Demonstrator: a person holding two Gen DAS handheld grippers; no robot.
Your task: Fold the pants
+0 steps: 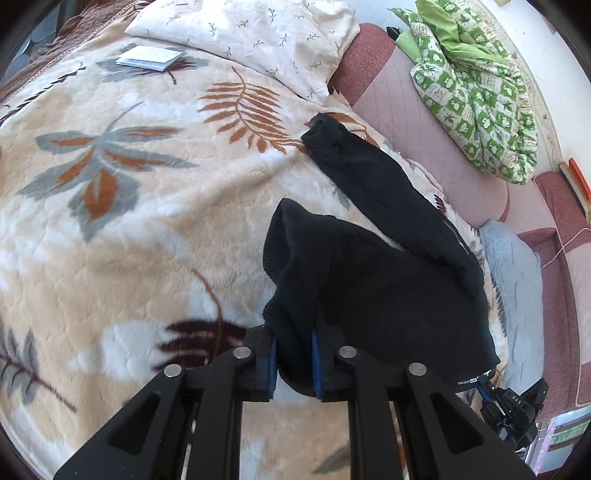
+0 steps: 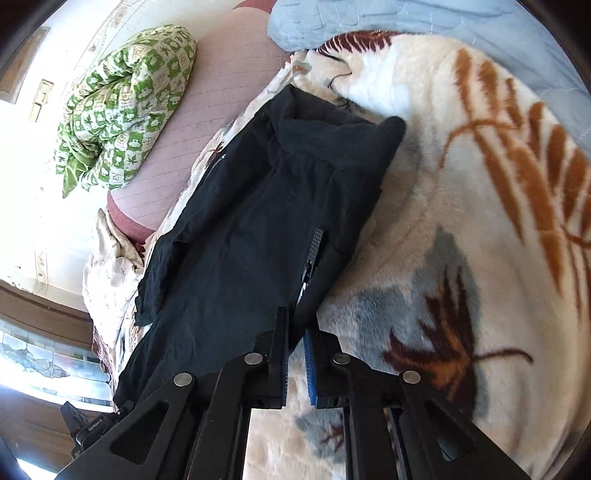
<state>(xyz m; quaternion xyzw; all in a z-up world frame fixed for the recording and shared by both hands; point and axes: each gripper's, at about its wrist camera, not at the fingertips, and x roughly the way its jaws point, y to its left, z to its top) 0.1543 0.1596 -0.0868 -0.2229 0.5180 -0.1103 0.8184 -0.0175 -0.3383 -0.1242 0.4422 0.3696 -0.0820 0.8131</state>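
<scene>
Black pants (image 1: 384, 273) lie on a leaf-patterned blanket (image 1: 147, 221) near the bed's right edge, one leg (image 1: 369, 177) stretched toward the pillow. My left gripper (image 1: 293, 363) is shut on a bunched cuff of the pants, lifted off the blanket. In the right wrist view the pants (image 2: 243, 229) stretch away from my right gripper (image 2: 295, 365), which is shut on the edge of the fabric. The right gripper also shows at the lower right of the left wrist view (image 1: 513, 410).
A white pillow (image 1: 258, 33) and a small booklet (image 1: 149, 59) lie at the head of the bed. A pink sofa (image 1: 436, 140) with a green patterned quilt (image 1: 476, 92) runs alongside. A light blue cloth (image 1: 513, 280) lies by the bed edge.
</scene>
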